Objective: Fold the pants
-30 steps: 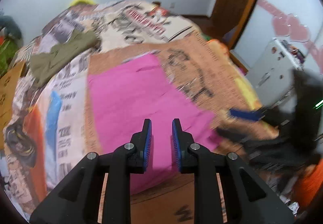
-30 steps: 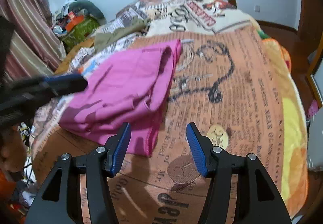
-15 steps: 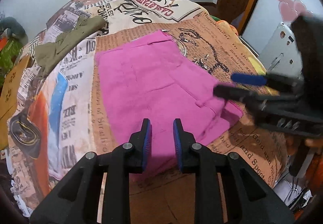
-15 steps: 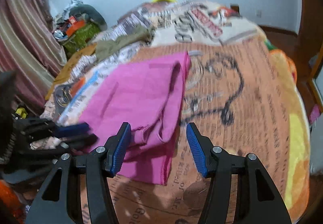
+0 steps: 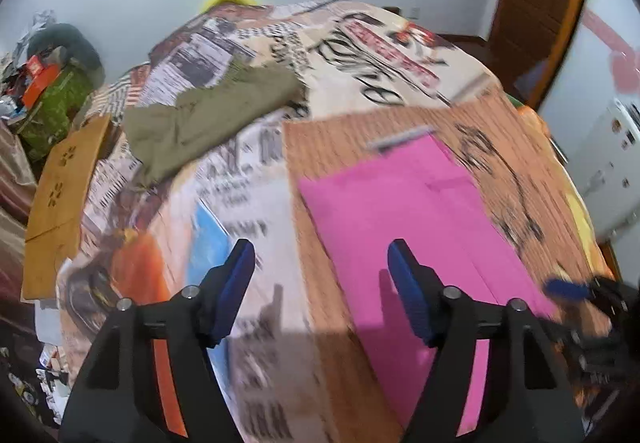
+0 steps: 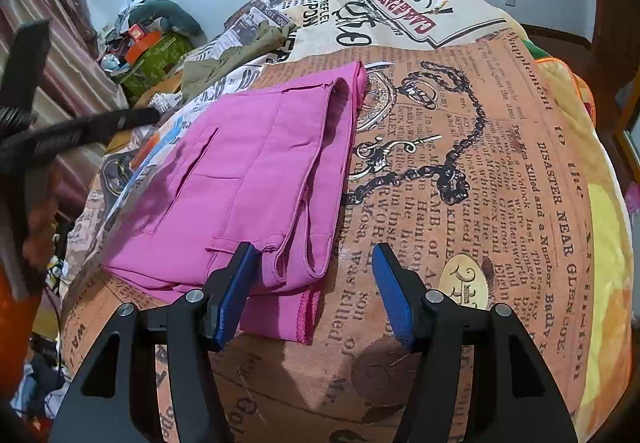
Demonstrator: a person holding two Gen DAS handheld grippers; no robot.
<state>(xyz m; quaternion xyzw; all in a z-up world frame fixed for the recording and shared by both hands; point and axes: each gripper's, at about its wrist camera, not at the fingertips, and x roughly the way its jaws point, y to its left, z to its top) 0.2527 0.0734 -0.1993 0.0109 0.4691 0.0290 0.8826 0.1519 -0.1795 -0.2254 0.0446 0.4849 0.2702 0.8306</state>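
Observation:
Folded pink pants [image 5: 400, 223] lie flat on a newspaper-print bedspread [image 5: 332, 147]. My left gripper [image 5: 320, 247] hovers over the pants' left edge. Its jaws are opening wide, and only bedspread and the pants' edge show below them. This view is blurred. In the right wrist view the pants [image 6: 248, 171] show a pocket and a folded waistband. My right gripper [image 6: 314, 247] stands open just above their near right corner, jaws opening a little and pads clear of the cloth. The left gripper's dark frame [image 6: 80, 127] crosses the left side. The right gripper's blue tip [image 5: 568, 287] shows at the far right.
Crumpled olive pants [image 5: 208, 119] lie further back on the bed. A cardboard sheet [image 5: 60, 195] and a green bag [image 5: 52, 103] with clutter sit left of the bed. A white cabinet [image 5: 608, 147] and a wooden door [image 5: 536, 3] stand to the right.
My left gripper went from nearly shut to wide open and swung left, from over the pants' middle to their left edge. The right gripper's view now sits closer to the pants' near corner.

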